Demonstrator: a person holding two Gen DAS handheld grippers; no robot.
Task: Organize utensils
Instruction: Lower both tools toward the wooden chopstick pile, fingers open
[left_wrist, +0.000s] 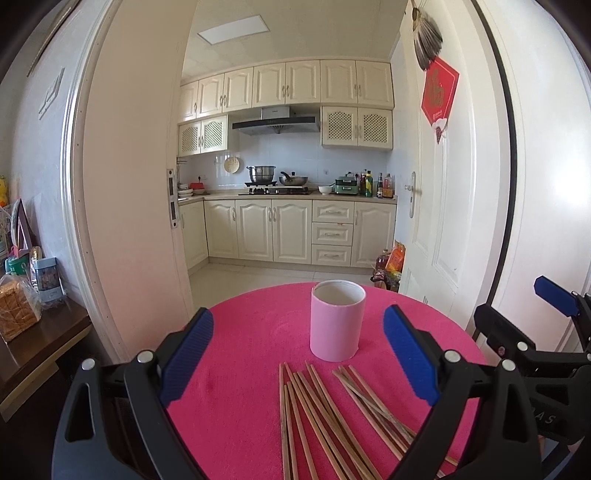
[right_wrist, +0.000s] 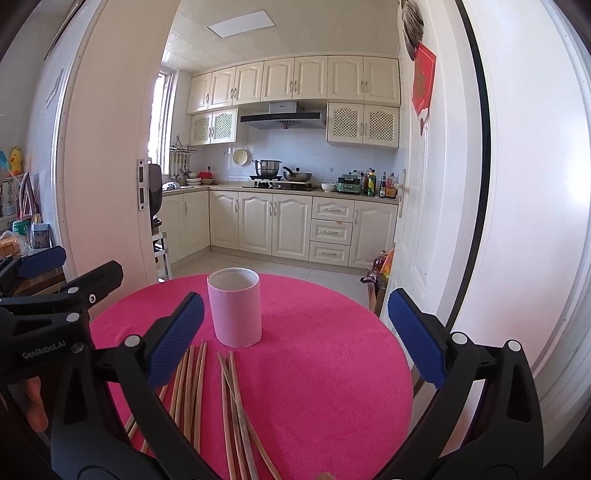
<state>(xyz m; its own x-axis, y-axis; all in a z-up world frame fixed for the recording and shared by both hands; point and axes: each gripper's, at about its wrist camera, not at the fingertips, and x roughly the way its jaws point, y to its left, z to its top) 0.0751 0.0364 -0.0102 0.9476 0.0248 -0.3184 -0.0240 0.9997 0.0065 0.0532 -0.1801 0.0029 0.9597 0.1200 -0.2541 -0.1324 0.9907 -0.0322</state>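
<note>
Both claws hang wide apart and empty over the near edge of the pink counter (left_wrist: 229, 369): the left claw (left_wrist: 299, 354) straddles the chopsticks (left_wrist: 317, 417), the right claw (right_wrist: 295, 339) sits beside them. The sticks lie loose in two fanned bunches, just short of the cup (left_wrist: 337, 320), which stands upright and looks empty. Best to pinch one stick near its middle, tip it upright, then lower it into the cup.

You see wooden chopsticks (left_wrist: 325, 417), a matt pink cup (left_wrist: 337, 322), a fuzzy pink tablecloth (left_wrist: 236, 369), ribbed blue finger pads (left_wrist: 410, 358).
</note>
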